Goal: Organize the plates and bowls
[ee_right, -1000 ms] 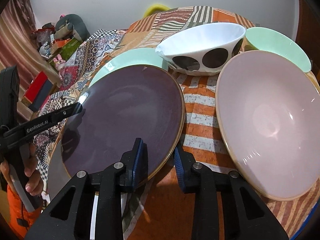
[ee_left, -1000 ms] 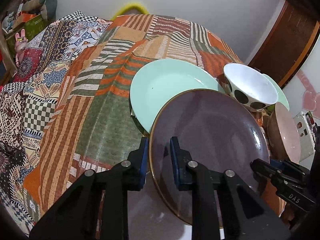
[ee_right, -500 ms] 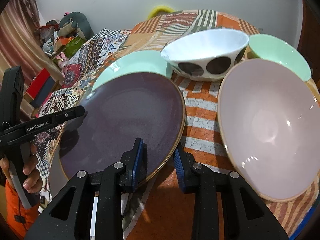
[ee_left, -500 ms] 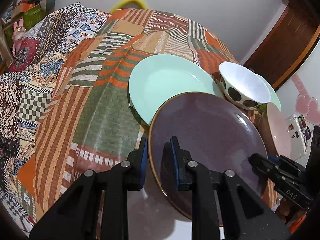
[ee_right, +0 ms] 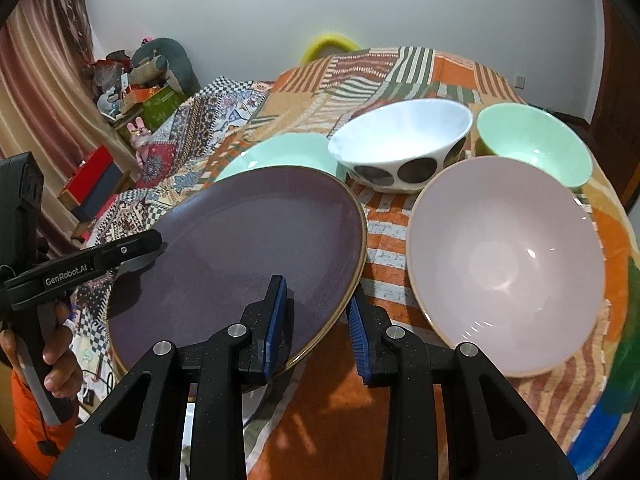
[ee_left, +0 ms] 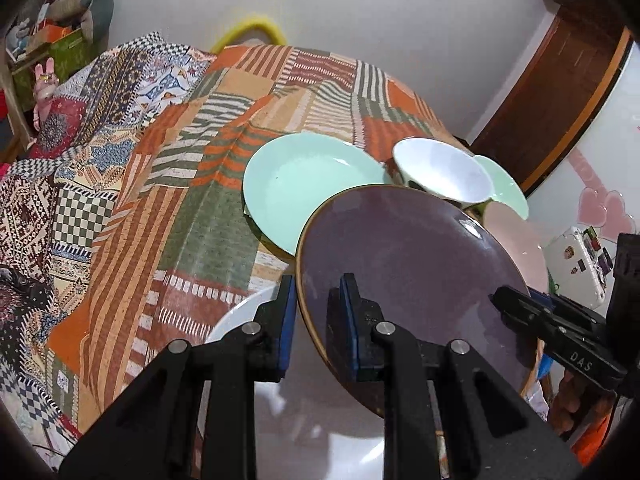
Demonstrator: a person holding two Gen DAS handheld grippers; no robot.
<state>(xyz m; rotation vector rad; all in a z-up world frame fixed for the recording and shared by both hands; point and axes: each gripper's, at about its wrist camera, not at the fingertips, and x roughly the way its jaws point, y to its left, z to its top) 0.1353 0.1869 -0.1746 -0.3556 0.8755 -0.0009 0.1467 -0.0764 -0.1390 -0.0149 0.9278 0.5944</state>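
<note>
Being lifted clear of the patchwork cloth (ee_right: 400, 80): purple plate (ee_right: 240, 256), now riding higher than one second ago and tilting, with a white plate (ee_left: 236, 316) coming into sight beneath it at 6 o'clock in the left wrist view. Gripping its rim on opposite edges: left gripper (ee_left: 318, 320) and right gripper (ee_right: 316, 322), each with one pad above and one below, jaws closing on the plate. Suggesting transfer toward a stack, likely the mint plate (ee_left: 308, 192) lying at 12 o'clock. Standing empty: polka-dot bowl (ee_right: 400, 148), green bowl (ee_right: 532, 140) at 1 o'clock, pink bowl (ee_right: 504, 272) at 3 o'clock. Holding nothing: mint plate. Remaining unsorted: all three bowls.
</note>
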